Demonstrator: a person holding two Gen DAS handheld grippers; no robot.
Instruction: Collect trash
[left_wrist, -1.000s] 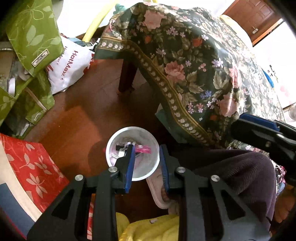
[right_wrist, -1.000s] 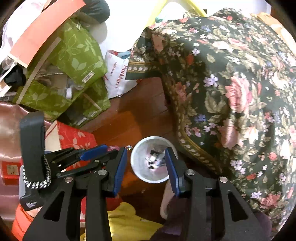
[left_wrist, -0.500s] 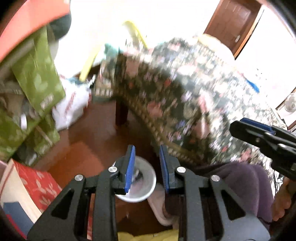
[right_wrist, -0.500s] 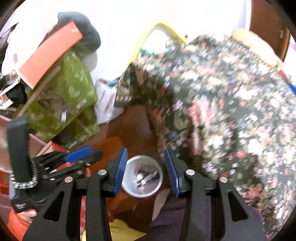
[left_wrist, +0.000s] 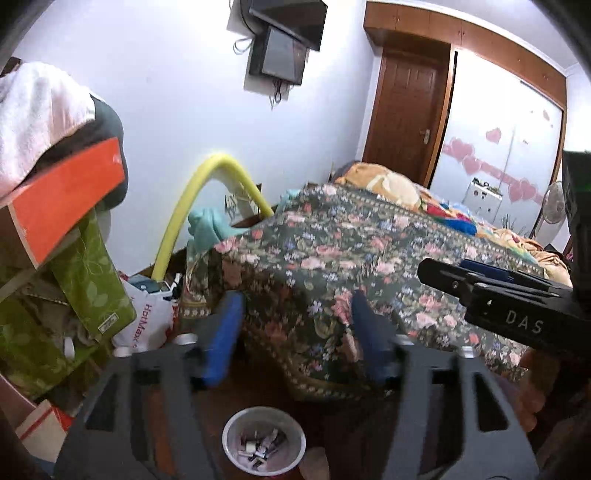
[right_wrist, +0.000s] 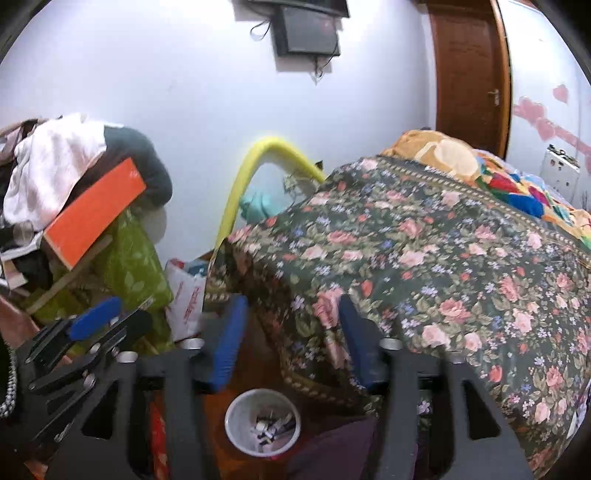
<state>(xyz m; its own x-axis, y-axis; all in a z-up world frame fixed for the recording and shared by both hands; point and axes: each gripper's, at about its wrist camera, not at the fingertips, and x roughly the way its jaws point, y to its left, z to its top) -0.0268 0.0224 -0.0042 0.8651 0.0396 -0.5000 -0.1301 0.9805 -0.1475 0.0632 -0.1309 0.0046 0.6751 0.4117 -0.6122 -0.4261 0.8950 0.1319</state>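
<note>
Down on the floor, white cup (left_wrist: 264, 441) sitting upright with trash bits inside — just beside the floral bedspread (left_wrist: 369, 266). Left gripper (left_wrist: 295, 339) and right gripper (right_wrist: 290, 338) both hovering above it, jaws spread apart, gripping nothing.

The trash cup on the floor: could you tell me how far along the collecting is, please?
Done: the cup on the floor by the bed already holds several small scraps. In hand: nothing; the left hand-held gripper and right hand-held gripper are both open and empty, raised above the cup. Left: no loose trash shows on the bed cover, so the rest cannot be judged.
</note>
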